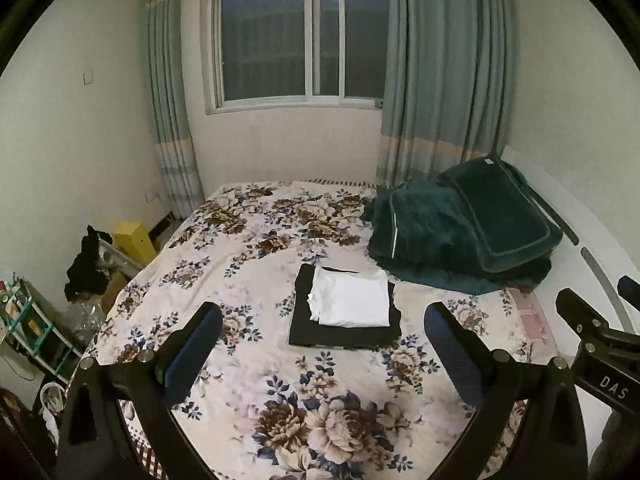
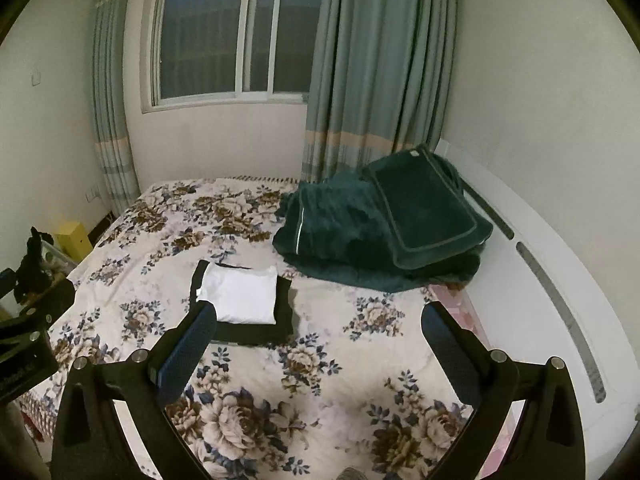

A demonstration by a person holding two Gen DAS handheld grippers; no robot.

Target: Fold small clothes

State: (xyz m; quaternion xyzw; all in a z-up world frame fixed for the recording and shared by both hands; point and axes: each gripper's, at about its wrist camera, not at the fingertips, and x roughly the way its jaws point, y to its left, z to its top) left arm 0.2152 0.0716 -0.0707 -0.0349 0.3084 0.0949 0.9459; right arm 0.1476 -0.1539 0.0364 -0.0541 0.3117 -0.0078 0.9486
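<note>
Both hand-held grippers, left (image 1: 323, 332) and right (image 2: 319, 332), hang spread apart and empty. Beside the green blanket (image 1: 460, 236), a white garment (image 1: 352, 298) sits folded on a black one (image 1: 316, 332); folding seems finished, though the view is dim.

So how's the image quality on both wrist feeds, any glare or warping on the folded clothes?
Left wrist: dim indoor light, dark window, no glare; white garment on black garment looks sharp. Right wrist: same dimness, white garment nearly blown out, fisheye bends the headboard.
</note>
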